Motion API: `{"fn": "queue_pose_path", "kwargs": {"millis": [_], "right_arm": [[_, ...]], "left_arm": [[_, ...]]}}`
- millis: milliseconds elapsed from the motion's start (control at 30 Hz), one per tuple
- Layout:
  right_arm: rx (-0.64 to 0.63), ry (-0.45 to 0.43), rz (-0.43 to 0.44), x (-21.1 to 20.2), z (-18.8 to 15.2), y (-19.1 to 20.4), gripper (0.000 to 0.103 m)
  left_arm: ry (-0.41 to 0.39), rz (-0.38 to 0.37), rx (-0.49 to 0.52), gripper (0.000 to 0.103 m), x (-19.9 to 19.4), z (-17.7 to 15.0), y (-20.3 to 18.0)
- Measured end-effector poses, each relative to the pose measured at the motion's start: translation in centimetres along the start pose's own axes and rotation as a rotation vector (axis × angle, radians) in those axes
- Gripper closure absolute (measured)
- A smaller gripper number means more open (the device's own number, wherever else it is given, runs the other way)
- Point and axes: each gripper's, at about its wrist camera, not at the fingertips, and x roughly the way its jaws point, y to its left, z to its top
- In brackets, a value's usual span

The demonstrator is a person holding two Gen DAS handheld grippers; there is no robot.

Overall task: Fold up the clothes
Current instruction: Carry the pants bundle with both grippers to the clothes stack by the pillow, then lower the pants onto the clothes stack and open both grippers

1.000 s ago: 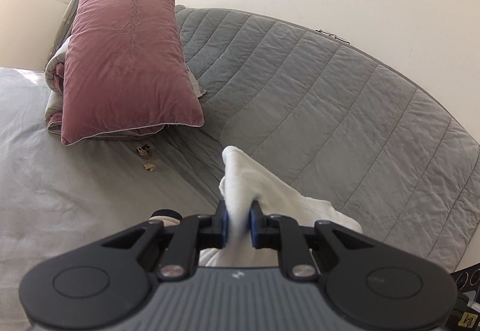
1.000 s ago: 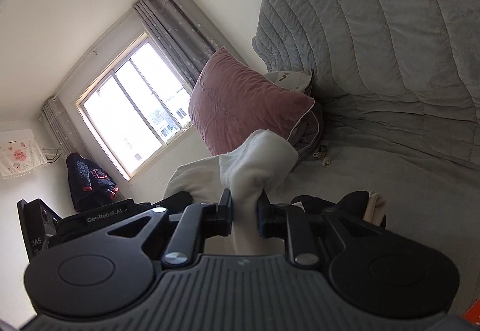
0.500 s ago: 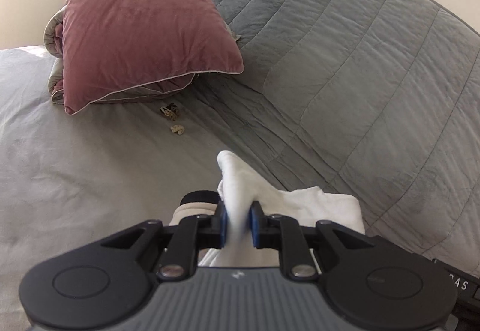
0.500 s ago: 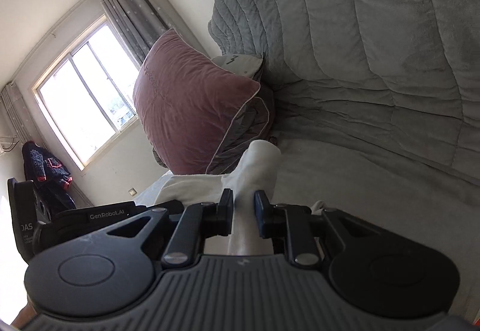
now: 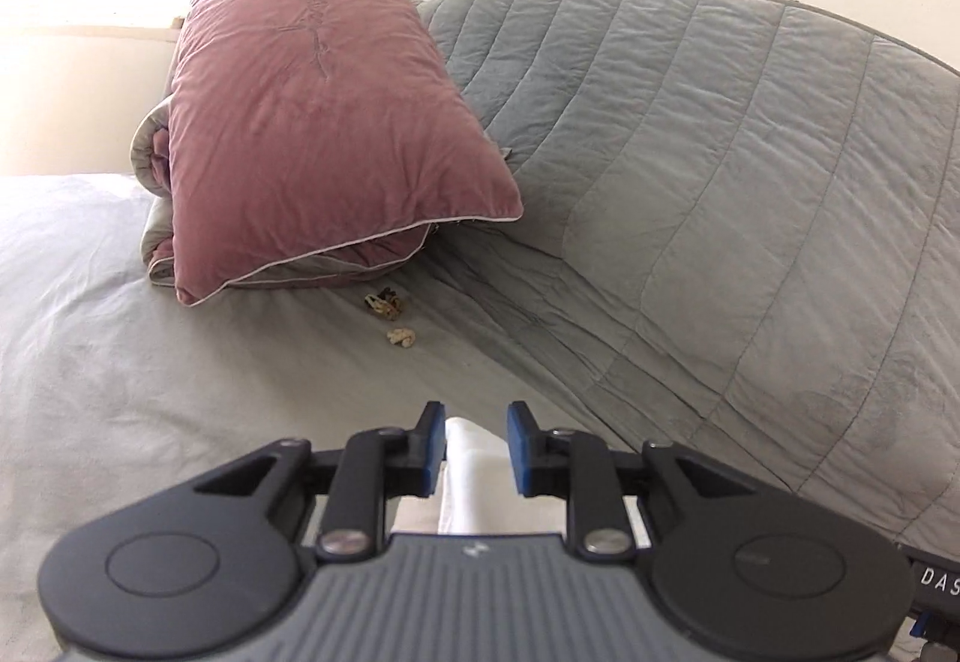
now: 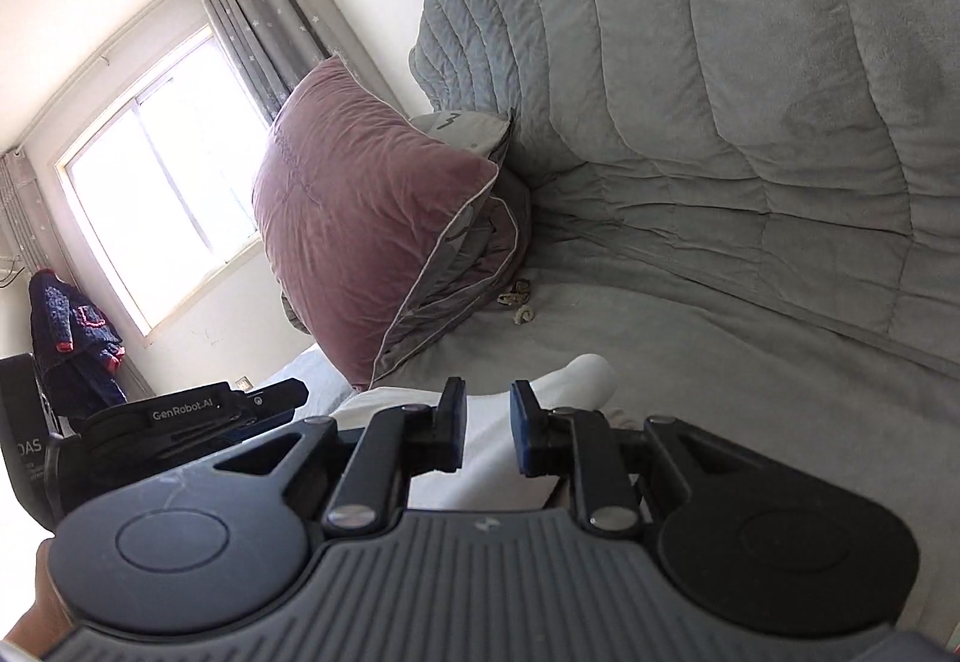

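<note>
A white garment (image 6: pixel 576 380) lies on the grey bed sheet (image 5: pixel 120 362), mostly hidden under both grippers. In the left wrist view only a narrow strip of it (image 5: pixel 471 458) shows between the blue pads. My left gripper (image 5: pixel 476 422) is open, its jaws apart around that strip without pinching it. My right gripper (image 6: pixel 487 404) is open too, jaws apart over the white cloth. The left gripper's black body (image 6: pixel 180 410) shows at the left of the right wrist view.
A mauve pillow (image 5: pixel 324 122) rests on a folded quilt (image 5: pixel 360 272) at the bed's head. A grey quilted headboard cover (image 5: pixel 750 182) rises on the right. Two small beige scraps (image 5: pixel 393 317) lie on the sheet. A window (image 6: pixel 162 170), curtains and a hanging dark jacket (image 6: pixel 72 338) stand at the left.
Both grippers were shut on the white garment and holding it raised. They have lowered it to the bed and opened, and the cloth has dropped out of the pads.
</note>
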Motion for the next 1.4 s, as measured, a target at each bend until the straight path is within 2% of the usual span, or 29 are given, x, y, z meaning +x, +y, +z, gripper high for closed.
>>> {"fn": "queue_pose_path", "kwargs": {"millis": [67,167,333,433,567,700,733,800,1067,1400], "right_arm": [[-0.022,-0.014,-0.001,-0.4,-0.5,0.4,0.082],[-0.062,-0.017,-0.022,-0.7,-2.1,0.6,0.082],[-0.112,-0.010,-0.053,-0.7,-5.1,0.4,0.082],[-0.152,-0.039,-0.071,-0.8,-6.5,0.5,0.081],[-0.154,-0.056,-0.083,-1.0,-7.3,0.5,0.080],[-0.173,-0.050,-0.083,-1.2,-7.1,0.8,0.077],[-0.174,-0.046,-0.082,-1.2,-6.8,0.9,0.077],[-0.161,-0.039,-0.077,-1.3,-6.2,0.9,0.071],[-0.150,-0.021,-0.065,-2.2,-5.1,1.6,0.063],[-0.136,0.029,-0.068,-4.1,-4.9,2.7,0.062]], "left_arm": [[-0.013,0.004,0.037,0.081,-0.4,-1.1,-0.4],[0.018,0.032,0.067,0.081,-0.3,-3.2,-0.3],[0.014,0.042,0.024,0.081,-0.3,-5.9,1.2],[0.000,0.033,0.009,0.081,-0.4,-6.8,1.6],[-0.012,0.037,-0.040,0.073,-0.9,-7.7,2.1],[-0.017,0.058,-0.080,0.064,-1.9,-7.4,2.5],[-0.017,0.067,-0.079,0.064,-2.1,-7.3,2.4],[-0.017,0.084,-0.076,0.064,-2.4,-7.0,2.4],[-0.025,0.121,-0.068,0.064,-4.7,-6.9,1.6],[0.049,0.146,-0.016,0.064,-7.9,-7.5,-0.1]]}}
